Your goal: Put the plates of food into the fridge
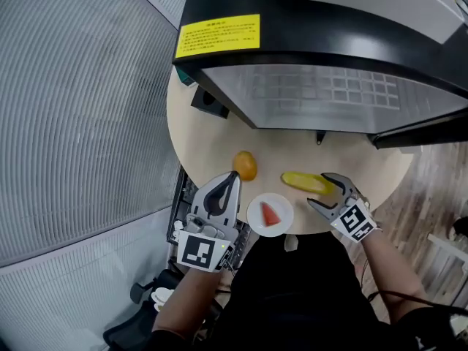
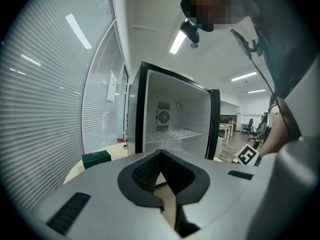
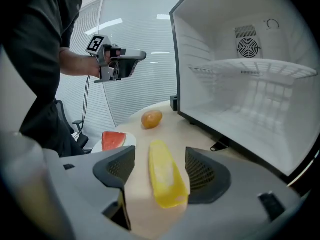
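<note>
Since the plate sits at the very near edge of the table with a watermelon slice lying loose on it, a tilted lift would likely slide the slice off, and a nudge from either side could push the plate over the edge. Just beyond, the yellow piece of food lies bare on the table. It is smooth and rounded, so an off-centre squeeze may make it squirt out. Left gripper: jaws together, nothing between them, held above the table left of the plate. Right gripper: jaws wide, one either side of the yellow piece, pads not pressing it. Farther on is an orange, well apart from both. Farthest is the fridge, door open, shelf empty.
</note>
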`<state>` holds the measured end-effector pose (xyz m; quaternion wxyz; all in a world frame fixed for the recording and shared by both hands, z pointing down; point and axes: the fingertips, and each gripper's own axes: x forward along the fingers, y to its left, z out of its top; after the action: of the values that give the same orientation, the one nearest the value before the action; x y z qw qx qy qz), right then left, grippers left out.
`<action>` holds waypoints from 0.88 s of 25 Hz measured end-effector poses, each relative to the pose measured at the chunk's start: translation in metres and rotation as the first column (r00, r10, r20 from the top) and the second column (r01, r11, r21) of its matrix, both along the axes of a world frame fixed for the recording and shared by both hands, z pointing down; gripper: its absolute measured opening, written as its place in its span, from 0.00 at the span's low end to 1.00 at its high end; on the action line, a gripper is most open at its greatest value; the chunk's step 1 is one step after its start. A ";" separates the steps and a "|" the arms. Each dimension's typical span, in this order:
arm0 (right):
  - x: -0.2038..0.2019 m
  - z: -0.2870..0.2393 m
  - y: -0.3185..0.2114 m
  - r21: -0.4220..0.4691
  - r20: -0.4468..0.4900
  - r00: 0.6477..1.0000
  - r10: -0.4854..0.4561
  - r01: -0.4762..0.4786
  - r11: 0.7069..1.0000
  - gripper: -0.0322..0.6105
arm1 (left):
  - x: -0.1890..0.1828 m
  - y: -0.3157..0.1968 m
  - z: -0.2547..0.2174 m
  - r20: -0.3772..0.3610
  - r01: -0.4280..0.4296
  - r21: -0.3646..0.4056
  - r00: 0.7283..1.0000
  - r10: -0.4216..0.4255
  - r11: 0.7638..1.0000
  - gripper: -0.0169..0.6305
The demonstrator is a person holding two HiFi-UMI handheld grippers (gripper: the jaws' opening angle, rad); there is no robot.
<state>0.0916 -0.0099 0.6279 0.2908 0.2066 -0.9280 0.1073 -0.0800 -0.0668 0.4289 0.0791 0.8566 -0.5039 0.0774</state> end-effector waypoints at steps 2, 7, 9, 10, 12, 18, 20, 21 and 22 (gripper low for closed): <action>0.001 0.010 -0.001 0.005 -0.028 1.000 -0.004 0.004 1.000 0.52 | -0.002 -0.002 0.009 -0.005 -0.001 -0.017 1.000 0.001 1.000 0.03; 0.003 0.030 -0.004 0.038 -0.100 0.994 -0.035 0.039 0.999 0.53 | -0.006 -0.002 0.025 -0.022 0.007 -0.048 1.000 -0.009 0.999 0.03; 0.002 0.037 -0.004 0.035 -0.117 0.992 -0.041 0.045 0.998 0.53 | -0.008 -0.001 0.028 -0.024 0.011 -0.055 1.000 -0.012 0.998 0.03; 0.002 0.041 -0.005 0.032 -0.127 0.991 -0.045 0.049 0.998 0.53 | -0.010 -0.001 0.030 -0.023 0.013 -0.058 1.000 -0.014 0.998 0.03; 0.001 0.048 -0.008 0.027 -0.144 0.988 -0.052 0.057 0.998 0.53 | -0.013 0.001 0.033 -0.020 0.015 -0.064 1.000 -0.017 0.998 0.03; -0.007 0.065 -0.012 0.029 -0.190 0.979 -0.071 0.077 0.997 0.53 | -0.029 0.007 0.037 -0.016 0.045 -0.081 0.999 -0.046 0.996 0.03; -0.009 0.070 -0.012 0.023 -0.204 0.976 -0.077 0.084 0.996 0.53 | -0.033 0.009 0.038 -0.013 0.055 -0.085 0.998 -0.056 0.995 0.03; -0.010 0.072 -0.012 0.017 -0.204 0.976 -0.076 0.082 0.997 0.53 | -0.035 0.010 0.038 -0.012 0.060 -0.085 0.998 -0.061 0.995 0.03; -0.011 0.074 -0.012 0.006 -0.199 0.977 -0.073 0.076 0.997 0.53 | -0.037 0.011 0.037 -0.012 0.064 -0.084 0.998 -0.065 0.994 0.03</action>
<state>0.0805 -0.0219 0.7018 0.3842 0.1835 -0.9022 0.0687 -0.1168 -0.0561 0.4664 0.1211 0.8364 -0.5270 0.0895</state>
